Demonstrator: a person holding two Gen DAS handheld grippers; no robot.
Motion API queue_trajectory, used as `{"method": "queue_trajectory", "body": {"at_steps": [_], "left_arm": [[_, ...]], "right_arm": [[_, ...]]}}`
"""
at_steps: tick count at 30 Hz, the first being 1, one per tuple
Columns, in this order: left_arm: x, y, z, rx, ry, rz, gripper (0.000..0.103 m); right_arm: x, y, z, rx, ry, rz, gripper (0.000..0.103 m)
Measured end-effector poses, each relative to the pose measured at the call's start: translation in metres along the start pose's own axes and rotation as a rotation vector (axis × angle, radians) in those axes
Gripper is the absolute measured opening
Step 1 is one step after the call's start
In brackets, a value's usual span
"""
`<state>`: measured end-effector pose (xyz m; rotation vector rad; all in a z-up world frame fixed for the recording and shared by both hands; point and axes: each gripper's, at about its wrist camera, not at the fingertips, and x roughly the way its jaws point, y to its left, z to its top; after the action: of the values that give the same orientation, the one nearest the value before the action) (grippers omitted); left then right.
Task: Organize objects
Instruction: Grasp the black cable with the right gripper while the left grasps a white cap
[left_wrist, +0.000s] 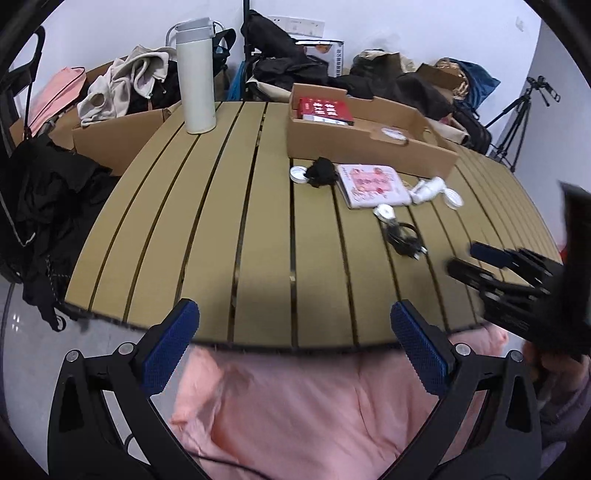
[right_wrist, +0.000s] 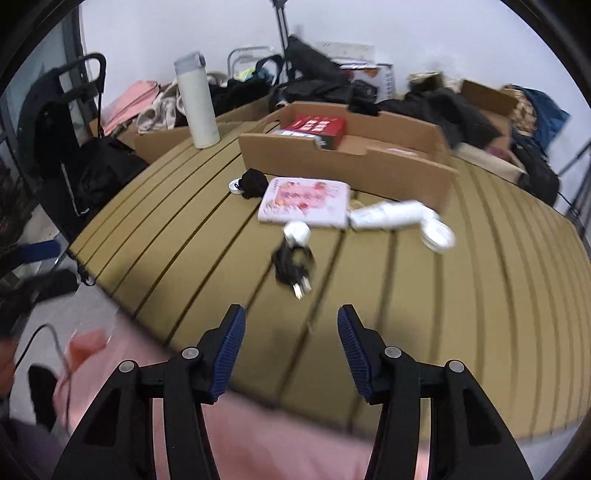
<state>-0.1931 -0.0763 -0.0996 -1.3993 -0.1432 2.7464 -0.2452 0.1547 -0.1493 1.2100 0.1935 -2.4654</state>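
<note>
A cardboard tray (left_wrist: 369, 155) (right_wrist: 343, 162) at the table's far side holds a red book (left_wrist: 325, 109) (right_wrist: 319, 127) and a tape roll (left_wrist: 393, 134). In front of it lie a pink booklet (left_wrist: 373, 184) (right_wrist: 306, 201), a black cloth wad (left_wrist: 322, 171) (right_wrist: 253, 182), a white lid (left_wrist: 298, 173), a white bottle (left_wrist: 428, 190) (right_wrist: 391, 214), a white disc (left_wrist: 453, 197) (right_wrist: 437, 234), a small white charger (left_wrist: 384, 213) (right_wrist: 296, 232) and a coiled black cable (left_wrist: 404, 240) (right_wrist: 293, 267). My left gripper (left_wrist: 295, 350) is open and empty at the near edge. My right gripper (right_wrist: 291, 350) is open and empty, near the cable; it also shows in the left wrist view (left_wrist: 476, 262).
A tall white flask (left_wrist: 195, 77) (right_wrist: 197, 103) stands at the far left of the slatted table (left_wrist: 221, 240) (right_wrist: 461, 295). Clothes, bags and boxes crowd the floor behind. A tripod (left_wrist: 517, 118) stands at the right. Pink fabric (left_wrist: 295, 406) lies below the near edge.
</note>
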Motion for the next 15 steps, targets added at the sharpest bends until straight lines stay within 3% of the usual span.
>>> {"method": "queue_trajectory", "body": {"at_steps": [5,6,7,9,12,15], "left_arm": [[0.028,-0.003,0.023,0.001,0.000,0.016,0.103],[0.035,-0.007,0.028,0.002,-0.005,0.009,0.103],[0.041,-0.012,0.032,0.004,-0.005,0.004,0.101],[0.058,-0.029,0.041,0.019,0.000,-0.031,0.100],[0.088,-0.067,0.052,0.057,-0.016,-0.082,0.092],[0.123,-0.103,0.057,0.104,-0.013,-0.040,0.073]], "right_arm": [[0.069,0.006,0.024,-0.024,0.057,-0.035,0.056],[0.077,0.004,0.022,-0.015,0.068,-0.017,0.053],[0.080,0.000,0.019,0.000,0.070,0.003,0.037],[0.077,-0.011,0.012,0.024,0.059,0.024,0.032],[0.058,-0.037,0.004,0.077,0.037,-0.022,0.029],[0.026,-0.076,-0.011,0.179,0.015,-0.036,0.018]]}}
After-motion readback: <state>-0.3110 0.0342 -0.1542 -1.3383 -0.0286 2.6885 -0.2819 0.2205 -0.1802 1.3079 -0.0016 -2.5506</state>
